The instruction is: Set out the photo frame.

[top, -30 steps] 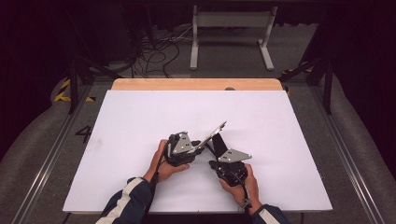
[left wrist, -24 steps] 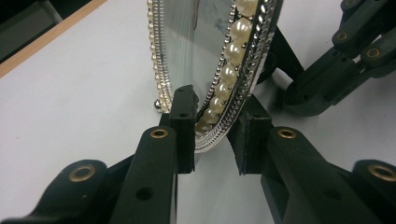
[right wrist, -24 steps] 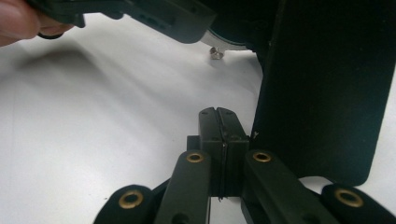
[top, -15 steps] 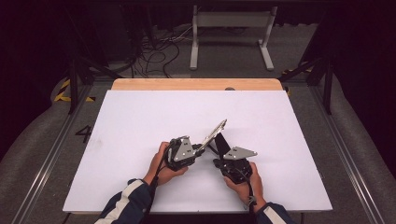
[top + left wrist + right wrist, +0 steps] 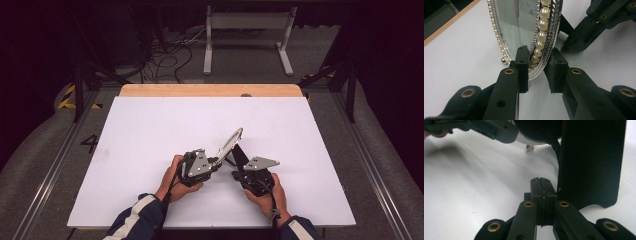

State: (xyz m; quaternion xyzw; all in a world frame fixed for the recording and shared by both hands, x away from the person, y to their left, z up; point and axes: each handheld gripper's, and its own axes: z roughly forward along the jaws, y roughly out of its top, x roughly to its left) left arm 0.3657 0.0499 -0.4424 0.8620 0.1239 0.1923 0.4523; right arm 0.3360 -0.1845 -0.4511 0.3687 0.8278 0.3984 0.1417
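Note:
An oval picture frame [image 5: 231, 142] with a pearl and silver rim leans tilted near the table's middle, its black back stand [image 5: 241, 154] behind it. My left gripper [image 5: 218, 161] is shut on the frame's lower rim [image 5: 541, 45], one pad on each face. Its jaws have just eased open a little with the rim still between them. My right gripper [image 5: 237, 166] is shut with nothing in it. Its closed fingertips [image 5: 540, 181] lie on the table right beside the stand [image 5: 591, 165]. The left gripper's body [image 5: 486, 130] crosses the top of the right gripper view.
The white table sheet [image 5: 150, 130] covers the table, with a wooden strip [image 5: 210, 90] along the far edge. Beyond it are cables [image 5: 165, 55] on the floor and a white metal stand [image 5: 247, 30]. Rails [image 5: 370, 170] run along both sides of the table.
The right hand has edged slightly to the right and away from the table's near edge. The frame and the left gripper stay about where they were.

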